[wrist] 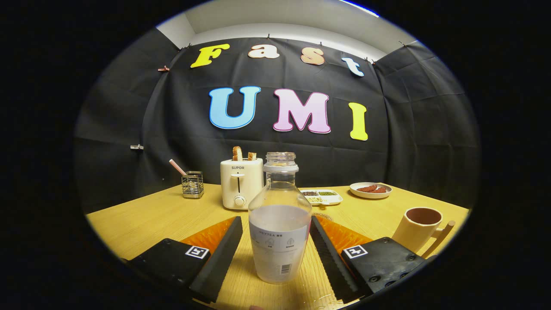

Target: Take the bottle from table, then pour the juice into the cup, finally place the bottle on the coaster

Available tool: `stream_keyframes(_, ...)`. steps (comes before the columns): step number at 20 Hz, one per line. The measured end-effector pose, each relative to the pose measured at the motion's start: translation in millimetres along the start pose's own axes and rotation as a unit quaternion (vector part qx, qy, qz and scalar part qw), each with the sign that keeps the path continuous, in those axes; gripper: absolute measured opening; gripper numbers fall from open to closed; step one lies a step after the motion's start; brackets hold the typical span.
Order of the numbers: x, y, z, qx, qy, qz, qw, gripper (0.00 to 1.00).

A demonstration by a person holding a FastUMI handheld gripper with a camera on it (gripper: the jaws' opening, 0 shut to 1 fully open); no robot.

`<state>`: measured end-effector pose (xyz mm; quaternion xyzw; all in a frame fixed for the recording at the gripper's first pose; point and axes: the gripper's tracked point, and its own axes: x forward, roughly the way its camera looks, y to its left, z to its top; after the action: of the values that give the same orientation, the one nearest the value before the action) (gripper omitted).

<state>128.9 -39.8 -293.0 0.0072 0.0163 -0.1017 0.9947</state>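
Note:
A clear bottle (pixel 280 224) without a cap, with pale juice in its lower half and a white label, stands upright on the wooden table (pixel 142 219). It sits between the fingers of my gripper (pixel 275 226), which is open. The left finger (pixel 221 254) keeps a small gap from the bottle; the right finger (pixel 329 254) lies close against its side. A beige cup (pixel 419 230) with a handle stands to the right, just beyond the right finger. Behind the bottle an edge of a round coaster (pixel 322 214) peeks out.
At the back of the table stand a white toaster (pixel 240 183) with bread in it, a wire holder (pixel 192 184) with a straw, a divided tray (pixel 323 196) of grains and a plate (pixel 370 190) with sausages. Black cloth walls close off the booth.

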Motion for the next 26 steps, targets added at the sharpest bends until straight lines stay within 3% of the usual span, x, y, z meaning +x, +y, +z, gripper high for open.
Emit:
stream_keyframes(1,2,-2,1,0.002,-0.001,-0.003,1.000,0.95)
stream_keyframes(3,3,-3,2,0.003,0.001,-0.006,1.000,0.77)
stream_keyframes(15,-32,-27,103,0.009,0.013,-0.030,0.999,0.76)
stream_keyframes(19,-43,-32,129,0.014,0.019,-0.010,1.000,0.76)
stream_keyframes(26,-52,-20,123,0.050,0.069,0.032,0.996,0.76)
